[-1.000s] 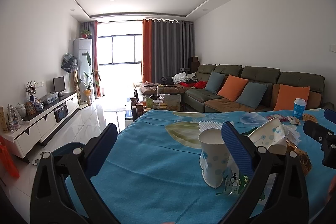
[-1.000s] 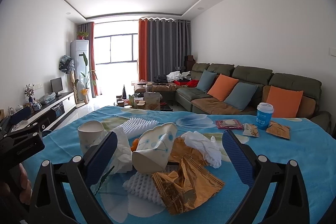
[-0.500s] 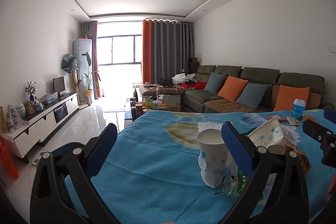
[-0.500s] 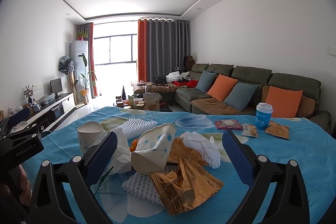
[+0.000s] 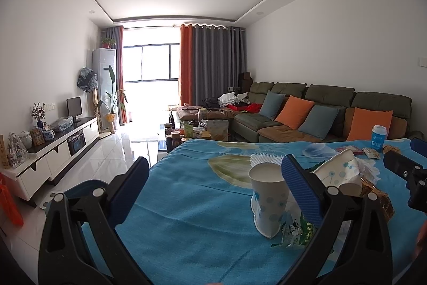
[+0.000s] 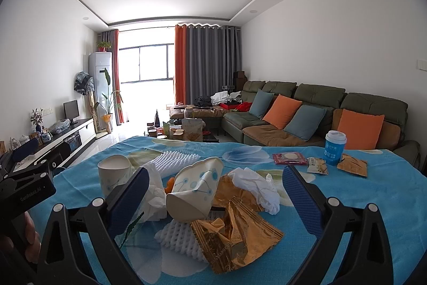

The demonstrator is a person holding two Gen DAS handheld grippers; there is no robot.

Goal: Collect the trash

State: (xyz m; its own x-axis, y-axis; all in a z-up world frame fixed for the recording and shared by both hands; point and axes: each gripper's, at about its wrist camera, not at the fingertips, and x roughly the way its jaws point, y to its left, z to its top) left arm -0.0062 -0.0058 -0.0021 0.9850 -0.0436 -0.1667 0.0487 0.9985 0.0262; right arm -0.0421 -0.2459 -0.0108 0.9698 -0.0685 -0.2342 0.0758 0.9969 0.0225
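A heap of trash lies on the blue tablecloth (image 6: 360,194). In it are a tipped dotted paper cup (image 6: 196,191), a gold foil wrapper (image 6: 234,229), white foam net (image 6: 178,234) and crumpled tissue (image 6: 256,188). My right gripper (image 6: 216,202) is open, its fingers on either side of the heap and above it. An upright dotted paper cup (image 5: 268,200) stands left of the heap, close to the right finger of my open left gripper (image 5: 216,191). A green snack wrapper (image 5: 293,230) lies at that cup's foot.
A blue lidded cup (image 6: 333,147), a pink packet (image 6: 289,159) and small snack packets (image 6: 351,164) lie at the far right of the table. Behind stand a green sofa (image 6: 307,108) with cushions, a cluttered coffee table (image 6: 184,131) and a TV cabinet (image 5: 53,151) at left.
Both views have shifted only slightly. The grippers hold nearly the same place and stay open.
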